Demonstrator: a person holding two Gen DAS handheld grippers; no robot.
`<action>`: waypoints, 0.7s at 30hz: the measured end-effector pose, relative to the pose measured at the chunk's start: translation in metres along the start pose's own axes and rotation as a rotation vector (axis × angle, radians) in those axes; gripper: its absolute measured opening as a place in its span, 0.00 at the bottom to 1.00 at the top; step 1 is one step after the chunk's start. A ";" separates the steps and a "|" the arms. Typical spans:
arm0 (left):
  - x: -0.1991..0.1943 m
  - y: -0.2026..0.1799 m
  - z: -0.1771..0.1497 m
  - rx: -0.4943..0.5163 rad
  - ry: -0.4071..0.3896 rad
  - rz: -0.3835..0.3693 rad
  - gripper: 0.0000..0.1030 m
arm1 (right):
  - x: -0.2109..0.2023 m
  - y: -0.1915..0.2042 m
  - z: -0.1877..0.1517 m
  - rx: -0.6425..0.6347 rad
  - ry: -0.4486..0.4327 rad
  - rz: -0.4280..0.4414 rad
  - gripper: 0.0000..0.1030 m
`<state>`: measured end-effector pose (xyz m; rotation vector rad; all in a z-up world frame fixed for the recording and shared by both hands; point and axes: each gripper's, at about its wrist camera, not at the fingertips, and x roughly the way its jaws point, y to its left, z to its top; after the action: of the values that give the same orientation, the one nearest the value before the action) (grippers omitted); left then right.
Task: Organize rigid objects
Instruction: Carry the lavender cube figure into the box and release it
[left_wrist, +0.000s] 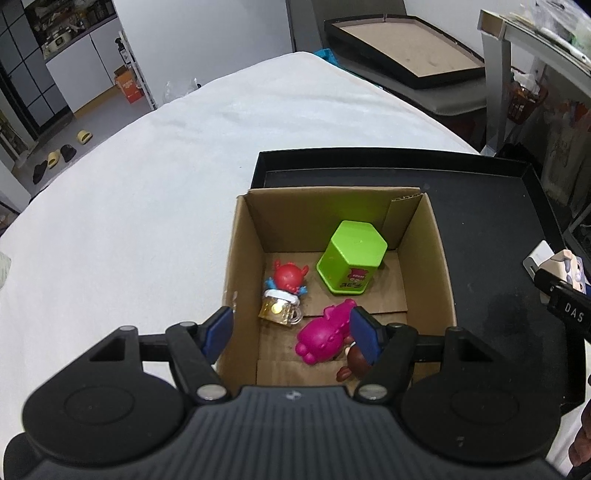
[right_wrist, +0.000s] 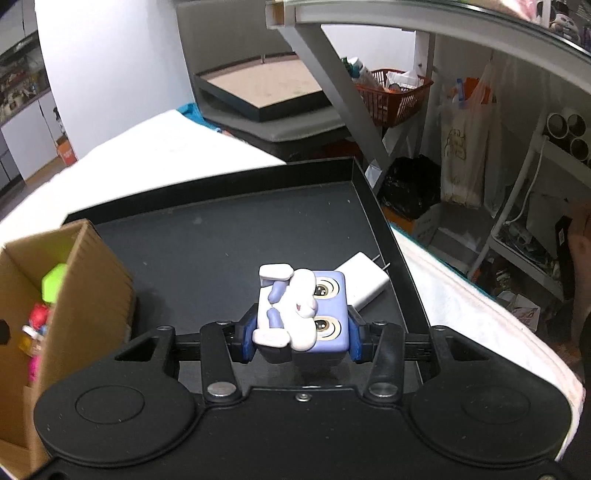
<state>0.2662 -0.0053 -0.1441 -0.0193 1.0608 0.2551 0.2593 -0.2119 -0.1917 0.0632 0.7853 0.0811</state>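
Your right gripper (right_wrist: 301, 338) pinches a blue-and-white cube figure (right_wrist: 303, 314) between its blue pads (right_wrist: 357, 341), the toy lying on its side with its eyes facing right, above the black tray (right_wrist: 221, 229). A white charger (right_wrist: 364, 284) lies on the tray just beyond the figure, near the tray's right wall. Your left gripper (left_wrist: 291, 332) hangs spread wide over the near edge of the cardboard box (left_wrist: 243, 236), gripping nothing. Inside the box sit a green hexagonal container (left_wrist: 351, 256), a red figure in a gold mug (left_wrist: 284, 291), a magenta toy (left_wrist: 325, 332) and a brown figure (left_wrist: 356, 363) partly hidden behind the right finger.
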 end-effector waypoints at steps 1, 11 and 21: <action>-0.002 0.003 0.000 -0.002 -0.003 -0.006 0.66 | -0.002 0.000 0.001 0.005 0.001 0.003 0.43; -0.018 0.027 0.001 -0.046 -0.034 -0.026 0.66 | -0.023 0.014 0.006 -0.003 -0.027 -0.008 0.43; -0.018 0.045 -0.003 -0.071 -0.030 -0.028 0.66 | -0.043 0.035 0.006 -0.055 -0.061 0.015 0.43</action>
<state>0.2455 0.0344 -0.1253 -0.0941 1.0209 0.2670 0.2314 -0.1810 -0.1547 0.0194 0.7215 0.1147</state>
